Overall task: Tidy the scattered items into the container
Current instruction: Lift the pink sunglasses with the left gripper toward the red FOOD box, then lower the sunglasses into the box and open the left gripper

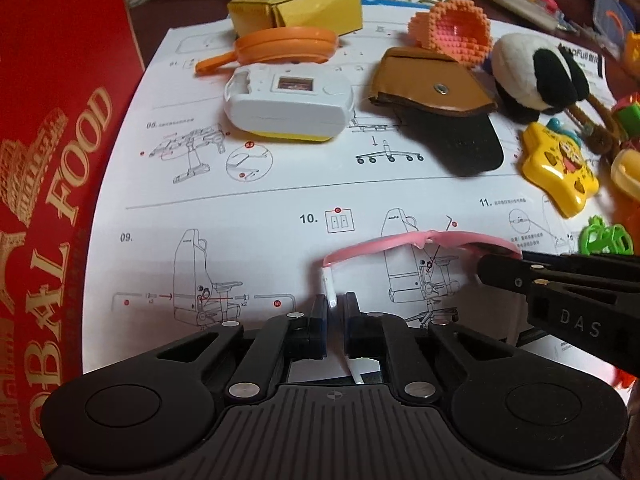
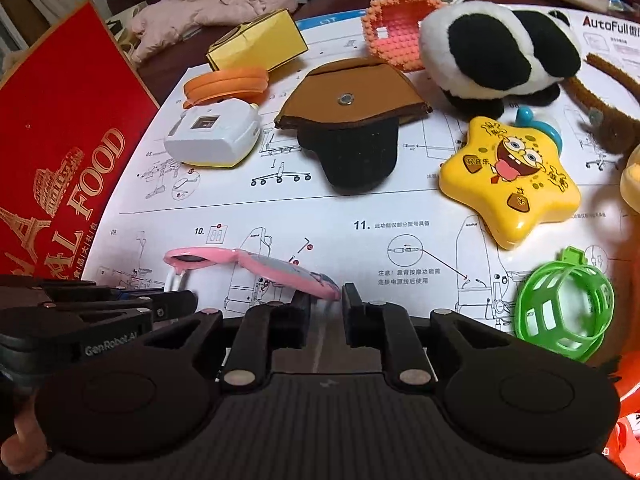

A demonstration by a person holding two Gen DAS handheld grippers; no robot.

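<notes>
We see the pink sunglasses nearest us, long axis running nine to three o'clock across the instruction sheet. Our left claw is pinched tight on one white temple arm; our right claw grips the other end, jaws nearly closed. At nine o'clock stands the red box; the brown pouch lies farther at twelve.

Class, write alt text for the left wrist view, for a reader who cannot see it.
The left hand-held gripper is shut on the white arm of pink toy glasses, whose other end the right hand-held gripper holds. Behind, on a chair instruction sheet, lie a white device, a brown pouch and a yellow star toy; a red box stands left.
</notes>
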